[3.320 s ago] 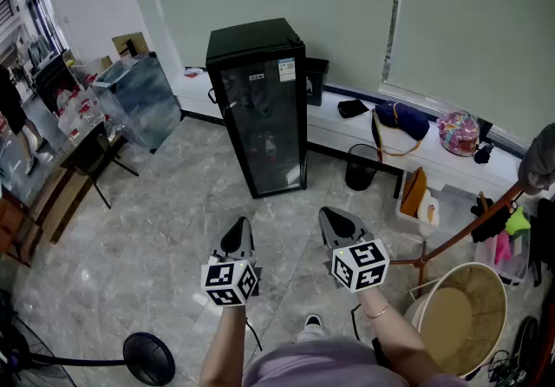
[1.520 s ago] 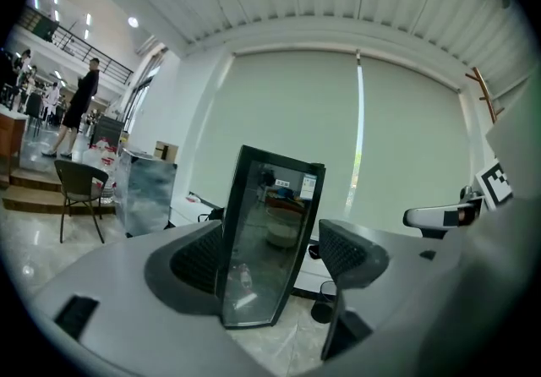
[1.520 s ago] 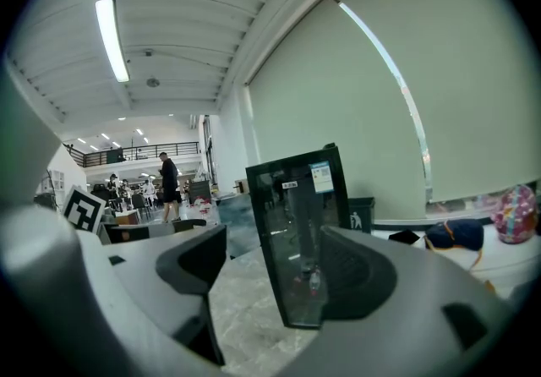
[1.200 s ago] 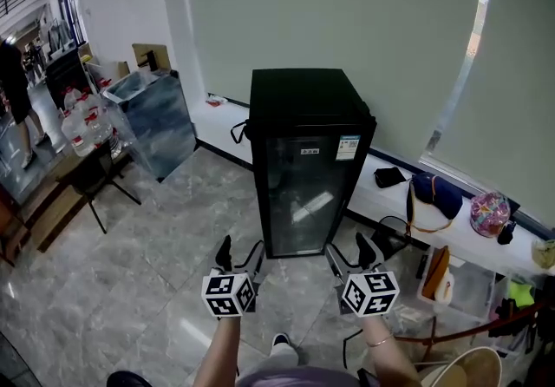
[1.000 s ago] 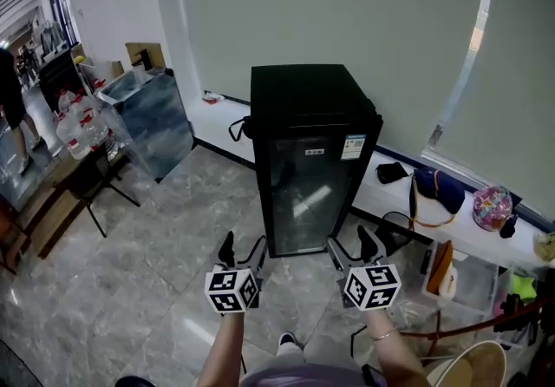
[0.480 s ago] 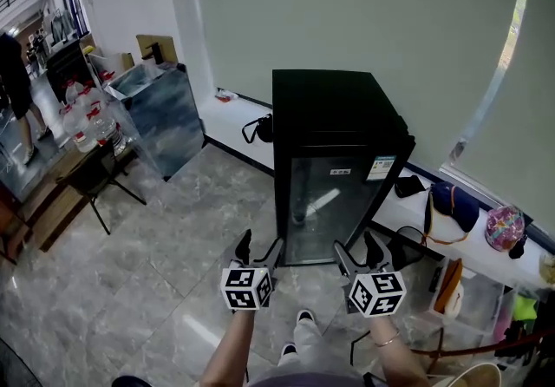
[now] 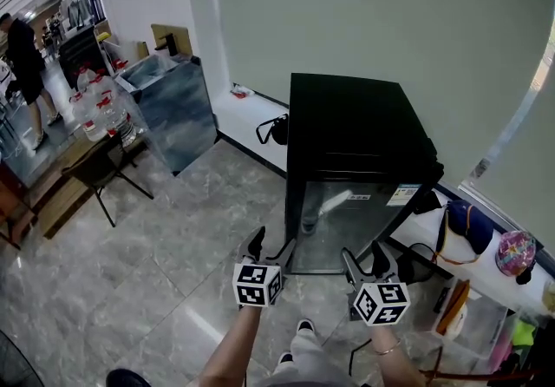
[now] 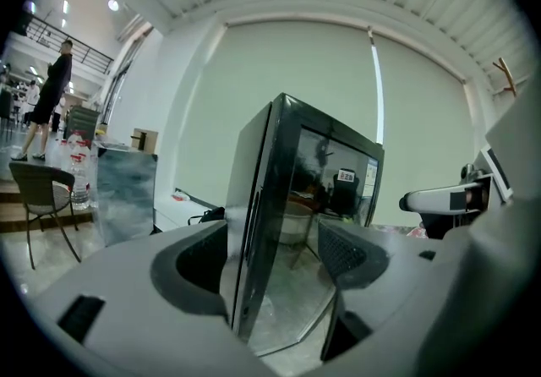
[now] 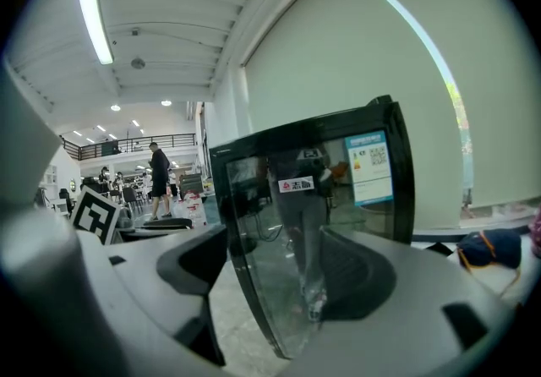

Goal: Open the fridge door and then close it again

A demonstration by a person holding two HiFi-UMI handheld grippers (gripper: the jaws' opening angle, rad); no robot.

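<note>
Standing in front of the fridge [image 7: 360,151], you hold both grippers out ahead of you, side by side, above the grey floor [image 7: 130,264]. The fridge is black and tall. It stands on the floor at the far edge, right against the low white ledge [image 7: 247,121] that runs along the wall. Its glass door [image 7: 347,225] faces you and is shut. A small sticker [image 7: 403,195] sits at the top right corner of the door.

Your left gripper [image 7: 271,248] points at the left edge of the door. In the left gripper view its two fingers [image 8: 196,261] stand wide apart, with nothing between them. You only see the fridge [image 8: 313,223] past them, near but not touched.

Your right gripper [image 7: 364,257] points at the right part of the door. In the right gripper view its fingers [image 9: 199,261] are wide apart too and hold nothing. The glass of the door [image 9: 313,223] fills the space ahead of them.

Each gripper has a white cube with black squares [image 7: 257,284] on its back end.

A black bag [image 7: 276,129] lies on the ledge just left of the fridge. A blue bag [image 7: 468,225] lies on the ledge to the right. Further left on the floor stand a glass tank [image 7: 173,108], a chair [image 7: 95,170] and some water bottles [image 7: 100,108]. A person [image 7: 26,47] stands at the far left corner of the room.
</note>
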